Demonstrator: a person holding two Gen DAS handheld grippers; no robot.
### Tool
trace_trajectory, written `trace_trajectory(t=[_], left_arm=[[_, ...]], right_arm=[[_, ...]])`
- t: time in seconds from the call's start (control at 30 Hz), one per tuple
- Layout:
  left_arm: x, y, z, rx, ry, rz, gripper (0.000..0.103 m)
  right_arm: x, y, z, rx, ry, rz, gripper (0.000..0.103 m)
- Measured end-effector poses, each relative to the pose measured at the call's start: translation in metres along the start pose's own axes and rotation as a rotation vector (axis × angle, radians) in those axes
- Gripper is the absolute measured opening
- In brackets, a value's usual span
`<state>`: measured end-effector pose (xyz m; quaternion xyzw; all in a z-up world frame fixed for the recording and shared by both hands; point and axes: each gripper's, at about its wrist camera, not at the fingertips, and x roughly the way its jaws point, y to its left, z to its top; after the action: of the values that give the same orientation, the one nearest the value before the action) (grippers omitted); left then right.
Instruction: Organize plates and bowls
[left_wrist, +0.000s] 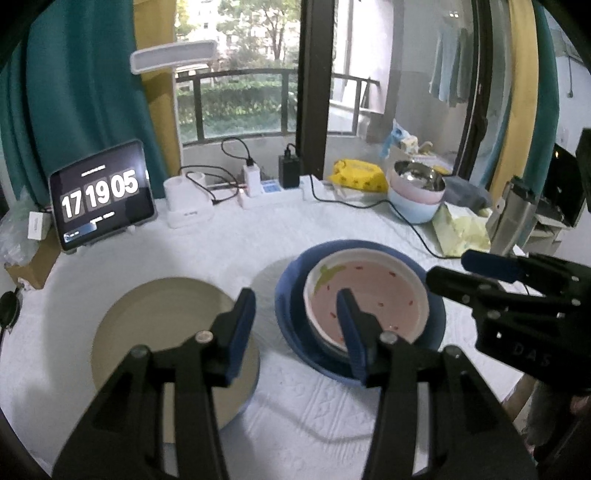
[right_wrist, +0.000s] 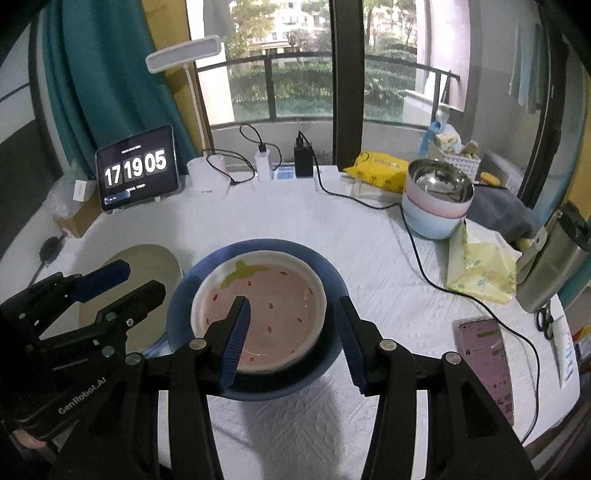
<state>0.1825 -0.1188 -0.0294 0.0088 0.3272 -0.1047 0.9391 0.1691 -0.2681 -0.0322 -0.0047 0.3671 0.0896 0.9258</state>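
A white table (right_wrist: 369, 258) is sitting by a window. A tablet (right_wrist: 136, 168) is showing "17 19 05". One gripper is reading "GenRobot.AI". Left gripper (left_wrist: 295, 325) and right gripper (right_wrist: 291, 332) are both gaping apart over a pink plate (right_wrist: 273, 314) lying flat in a blue plate (right_wrist: 332, 273), beside a tan plate (left_wrist: 147, 325).

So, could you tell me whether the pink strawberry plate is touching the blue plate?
Touching: the right wrist view shows the strawberry plate sitting inside the blue plate.

Both wrist views overlook the same table (left_wrist: 207, 254), seemingly closely.
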Motion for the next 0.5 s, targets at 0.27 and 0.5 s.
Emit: trace_trajectory(t=[0.27, 0.5], left_arm=[[-0.017, 0.008, -0.006, -0.024, -0.04, 0.016, 0.048], [-0.022, 0.019, -0.017, -0.051, -0.047, 0.041, 0.048]], right_arm=[[-0.015, 0.008, -0.005, -0.018, -0.037, -0.002, 0.05], [-0.019, 0.016, -0.01, -0.032, -0.054, -0.001, 0.05]])
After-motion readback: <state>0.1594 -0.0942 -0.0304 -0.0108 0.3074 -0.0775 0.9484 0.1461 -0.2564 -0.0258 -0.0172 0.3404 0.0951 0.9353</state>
